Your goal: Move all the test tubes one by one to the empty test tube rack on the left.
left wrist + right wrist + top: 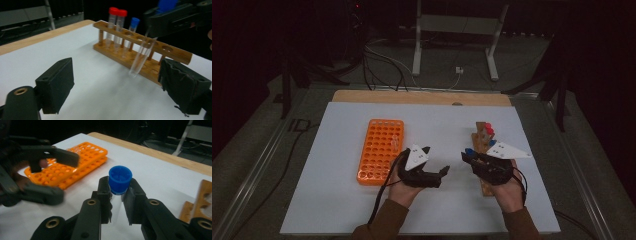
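— Racks first: why does the orange rack [380, 151] sit at the far left?

— Probably as the destination; its holes lie empty, and the left gripper [439, 174] waits just right of it, jaws spread with nothing between them, aimed at the tube.

— And the tube?

— The blue-capped tube [120, 179] hangs above the white table [337, 200] (clear of the wooden rack [483, 145]), clamped under its cap by the right gripper [468, 156], which looks like a handover.

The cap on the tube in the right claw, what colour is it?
Blue cap; the right gripper view shows it best.
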